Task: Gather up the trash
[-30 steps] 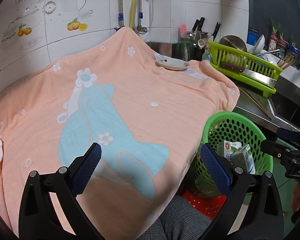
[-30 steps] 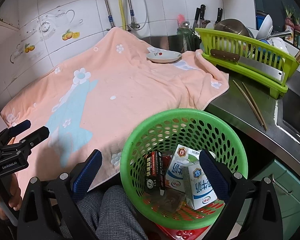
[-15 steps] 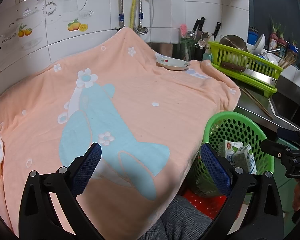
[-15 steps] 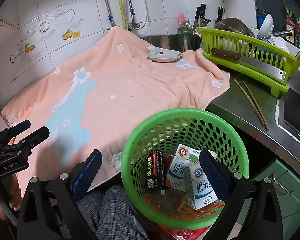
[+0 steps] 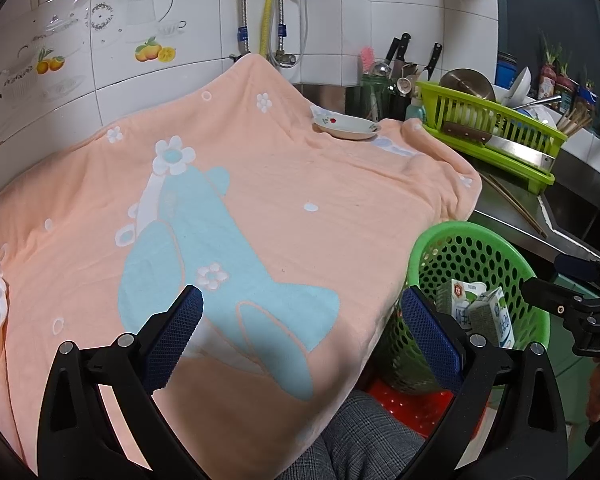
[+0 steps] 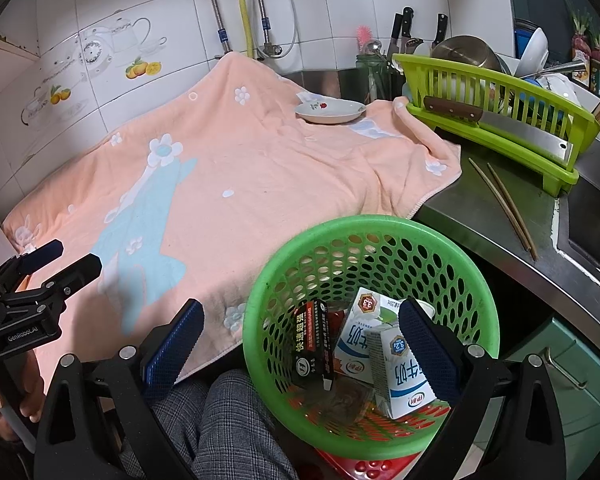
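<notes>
beside a kitchen counter draped in a peach towel [image 5: 260, 184], a green perforated basket [image 6: 268, 292] is seen standing on a red stool [image 5: 416, 400] — two milk cartons [image 6: 400, 376] and a dark red-and-black box [image 6: 312, 344] are held inside it, leaning against one another. the right gripper [image 6: 300, 336] is held over the basket's near rim with its blue-padded fingers [image 6: 172, 344] spread wide and nothing between them. the left gripper [image 5: 300, 336] is likewise spread apart and empty, poised above the towel's near edge. a small white dish [image 5: 346, 126] is set at the towel's far end — just beside it, a lime dish rack [image 6: 496, 92] is stacked with a cleaver [image 6: 500, 124], and chopsticks [image 6: 504, 204] are laid on the steel counter [image 6: 472, 208].
</notes>
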The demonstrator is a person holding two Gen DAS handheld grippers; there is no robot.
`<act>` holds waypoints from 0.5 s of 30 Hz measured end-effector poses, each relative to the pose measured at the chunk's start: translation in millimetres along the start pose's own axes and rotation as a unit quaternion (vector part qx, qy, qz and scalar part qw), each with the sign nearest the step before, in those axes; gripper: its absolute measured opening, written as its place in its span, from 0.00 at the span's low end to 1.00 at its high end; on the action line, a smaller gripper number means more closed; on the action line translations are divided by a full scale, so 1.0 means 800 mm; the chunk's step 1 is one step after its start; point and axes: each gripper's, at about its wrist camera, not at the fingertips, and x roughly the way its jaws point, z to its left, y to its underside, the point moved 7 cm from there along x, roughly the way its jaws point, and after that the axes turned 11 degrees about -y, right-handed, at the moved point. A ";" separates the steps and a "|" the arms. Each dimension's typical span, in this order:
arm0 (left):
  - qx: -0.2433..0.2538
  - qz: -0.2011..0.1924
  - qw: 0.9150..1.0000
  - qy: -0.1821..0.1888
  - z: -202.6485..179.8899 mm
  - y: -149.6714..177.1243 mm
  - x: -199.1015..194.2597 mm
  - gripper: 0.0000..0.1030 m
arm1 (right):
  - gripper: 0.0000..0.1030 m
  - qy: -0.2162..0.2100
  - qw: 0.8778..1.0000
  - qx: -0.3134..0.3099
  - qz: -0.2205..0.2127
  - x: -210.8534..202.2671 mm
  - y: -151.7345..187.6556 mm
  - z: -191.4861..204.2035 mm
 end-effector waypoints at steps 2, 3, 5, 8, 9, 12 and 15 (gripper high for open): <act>0.000 0.000 1.000 -0.001 0.000 0.000 0.000 0.95 | 0.92 -0.001 1.000 0.000 0.000 0.001 0.000 0.000; 0.001 0.000 1.000 -0.001 0.000 0.000 0.000 0.95 | 0.92 0.000 1.000 0.000 0.000 0.000 0.000 0.001; 0.001 -0.001 1.000 -0.001 0.000 0.001 0.000 0.95 | 0.92 0.000 1.000 0.000 0.000 0.001 0.000 0.001; 0.002 -0.001 1.000 0.000 0.000 0.001 0.001 0.95 | 0.92 -0.001 1.000 0.001 0.000 0.001 0.001 0.002; 0.002 -0.001 1.000 -0.001 0.000 0.002 0.000 0.95 | 0.92 -0.001 1.000 0.001 0.000 0.002 0.001 0.002; 0.003 -0.001 1.000 -0.001 -0.001 0.002 0.000 0.95 | 0.92 -0.002 1.000 0.001 0.000 0.001 0.001 0.001; 0.003 -0.002 1.000 0.000 -0.001 0.002 0.000 0.95 | 0.92 -0.002 1.000 0.000 0.000 0.001 0.001 0.001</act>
